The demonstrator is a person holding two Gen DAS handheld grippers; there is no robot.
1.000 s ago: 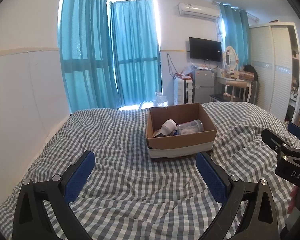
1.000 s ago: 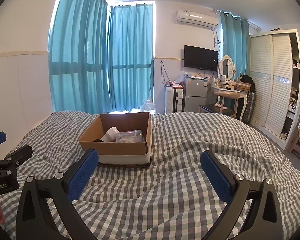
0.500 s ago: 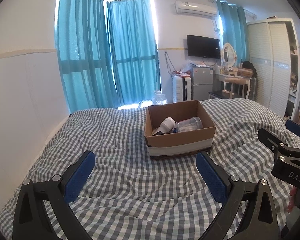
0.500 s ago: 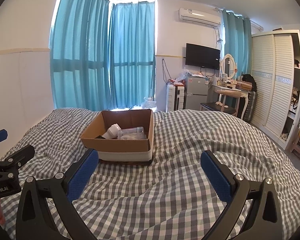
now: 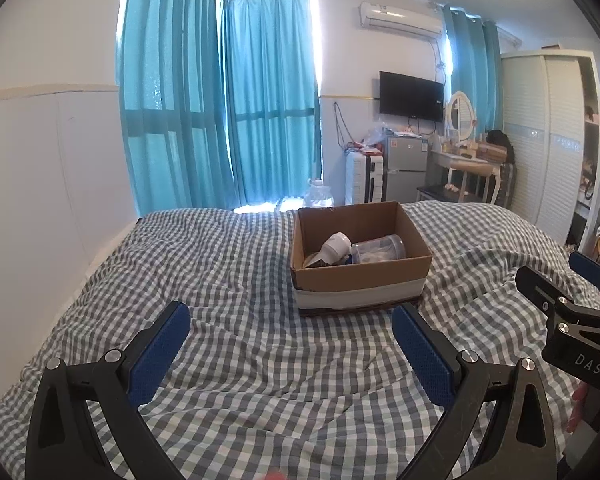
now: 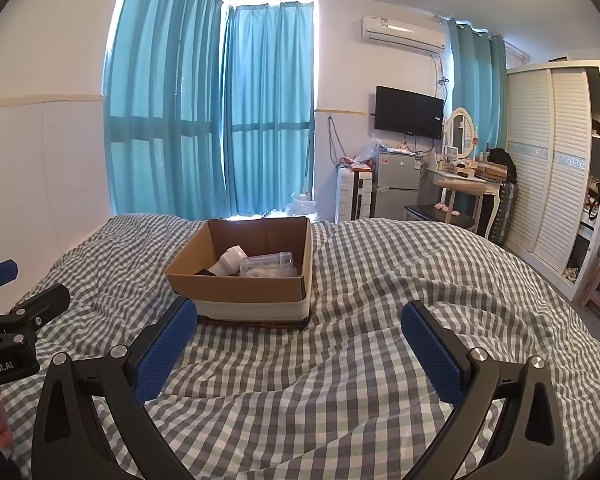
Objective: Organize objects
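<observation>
Cardboard box (image 5: 362, 276), holding a white bottle (image 5: 334, 246) and a clear jar (image 5: 378, 249) laid crosswise, was recorded on the bed (image 5: 240, 344) ahead of both empty, spread-fingered grippers, right-of-centre for the left gripper (image 5: 290, 354), left-of-centre for the right gripper (image 6: 300, 354), neither judged nearer.

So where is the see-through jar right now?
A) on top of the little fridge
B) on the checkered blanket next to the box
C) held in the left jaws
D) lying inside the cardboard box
D: the clear jar lies on its side inside the cardboard box, beside a white bottle, and both the left gripper and the right gripper have their jaws wide apart with nothing in them.
</observation>
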